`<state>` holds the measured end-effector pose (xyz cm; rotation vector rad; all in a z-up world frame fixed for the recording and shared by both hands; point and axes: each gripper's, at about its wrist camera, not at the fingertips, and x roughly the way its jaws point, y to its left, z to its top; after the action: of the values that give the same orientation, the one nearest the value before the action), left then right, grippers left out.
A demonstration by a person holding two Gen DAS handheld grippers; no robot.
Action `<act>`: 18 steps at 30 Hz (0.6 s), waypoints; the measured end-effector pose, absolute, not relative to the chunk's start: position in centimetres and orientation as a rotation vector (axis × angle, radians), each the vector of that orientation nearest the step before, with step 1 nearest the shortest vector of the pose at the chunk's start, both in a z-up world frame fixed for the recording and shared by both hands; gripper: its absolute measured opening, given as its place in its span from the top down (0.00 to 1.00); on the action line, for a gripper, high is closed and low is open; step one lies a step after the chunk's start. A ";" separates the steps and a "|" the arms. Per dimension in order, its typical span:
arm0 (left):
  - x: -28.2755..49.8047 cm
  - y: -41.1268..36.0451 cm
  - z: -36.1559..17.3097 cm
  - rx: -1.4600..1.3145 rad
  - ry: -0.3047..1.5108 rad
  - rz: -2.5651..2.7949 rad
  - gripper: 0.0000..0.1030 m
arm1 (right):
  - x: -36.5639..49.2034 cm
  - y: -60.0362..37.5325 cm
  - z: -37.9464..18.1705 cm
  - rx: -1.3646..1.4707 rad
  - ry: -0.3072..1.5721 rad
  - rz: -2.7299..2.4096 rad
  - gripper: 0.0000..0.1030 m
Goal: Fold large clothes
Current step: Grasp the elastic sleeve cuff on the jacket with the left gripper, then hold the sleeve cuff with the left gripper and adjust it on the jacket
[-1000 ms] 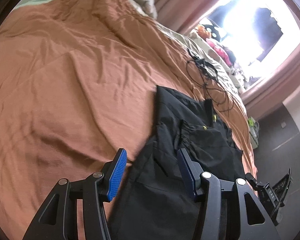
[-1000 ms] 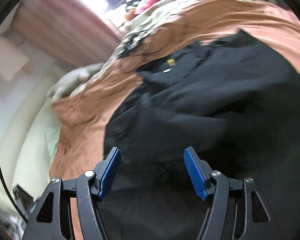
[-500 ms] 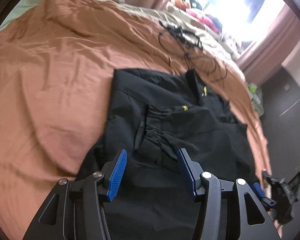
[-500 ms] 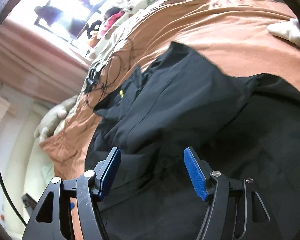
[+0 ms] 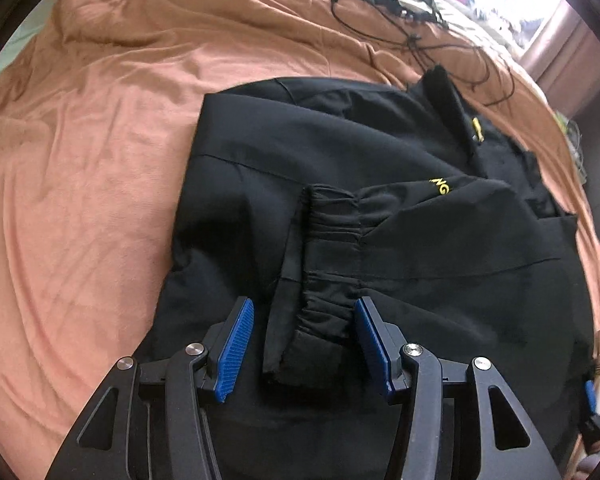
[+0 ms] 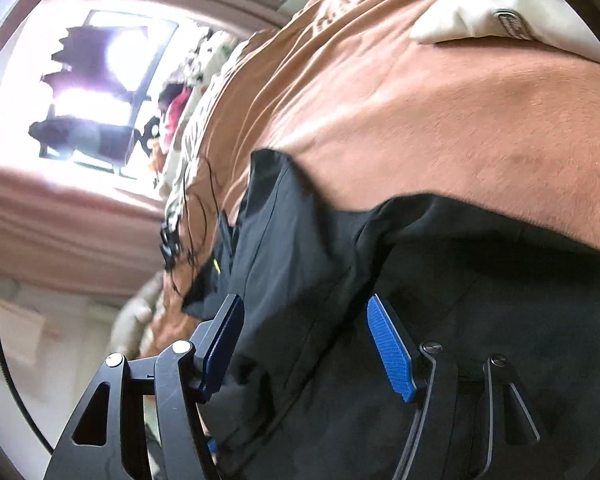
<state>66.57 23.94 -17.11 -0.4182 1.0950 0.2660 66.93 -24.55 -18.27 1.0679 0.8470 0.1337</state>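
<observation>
Moved: both grippers now lower, closer over the black fabric jacket (image 5: 380, 208)
Jacket: flat on the rust-orange bedspread (image 5: 100, 160), gathered cuff (image 5: 332, 240) just ahead of the left gripper (image 5: 302, 336)
Left gripper: jaws apart, gripping nothing
Right gripper (image 6: 304, 336): jaws apart above the jacket, gripping nothing

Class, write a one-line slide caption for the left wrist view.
Left gripper, fingers apart, above the gathered cuff of a black jacket on an orange bedspread.

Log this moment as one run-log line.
black jacket: flat on orange bedspread | left tool: open over elastic cuff | right tool: open, empty

Matt black cloth jacket (image 5: 380, 220) (gathered elastic cuffs), soft creased rust bedsheet (image 5: 100, 160), ribbed blue jaws
</observation>
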 end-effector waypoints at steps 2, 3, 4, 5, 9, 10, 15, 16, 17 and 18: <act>66.8 23.5 -17.3 -0.392 1.095 0.279 0.48 | 67.1 -25.0 -18.8 1.101 0.844 0.133 0.36; 66.8 23.4 -17.3 -0.384 1.097 0.279 0.53 | 67.3 -25.2 -19.3 1.122 0.845 0.133 0.36; 66.9 23.2 -17.3 -0.388 1.101 0.261 0.63 | 67.3 -25.3 -19.5 1.129 0.848 0.130 0.36; 66.9 23.0 -17.2 -0.377 1.111 0.264 0.68 | 67.4 -25.4 -19.8 1.138 0.851 0.124 0.36; 65.9 22.9 -15.0 -0.357 1.091 0.253 0.90 | 68.2 -25.4 -20.6 1.151 0.853 0.127 0.43; 65.3 23.0 -13.9 -0.359 1.074 0.243 0.91 | 68.3 -25.4 -20.6 1.150 0.853 0.127 0.43; 62.9 24.2 -10.4 -0.367 1.007 0.247 0.92 | 68.7 -25.4 -20.9 1.105 0.864 0.093 0.61; 62.4 24.6 -10.0 -0.369 0.999 0.254 0.92 | 68.9 -25.4 -20.9 1.095 0.869 0.081 0.65; 62.0 24.7 -9.7 -0.371 0.995 0.263 0.92 | 68.9 -25.4 -21.0 1.073 0.875 0.061 0.71; 61.6 25.1 -9.7 -0.369 0.995 0.276 0.92 | 68.9 -25.5 -21.0 1.061 0.877 0.051 0.76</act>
<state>61.61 25.07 -9.65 -0.3692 0.9945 0.2761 68.92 -25.46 -21.03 1.0613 0.8766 0.0508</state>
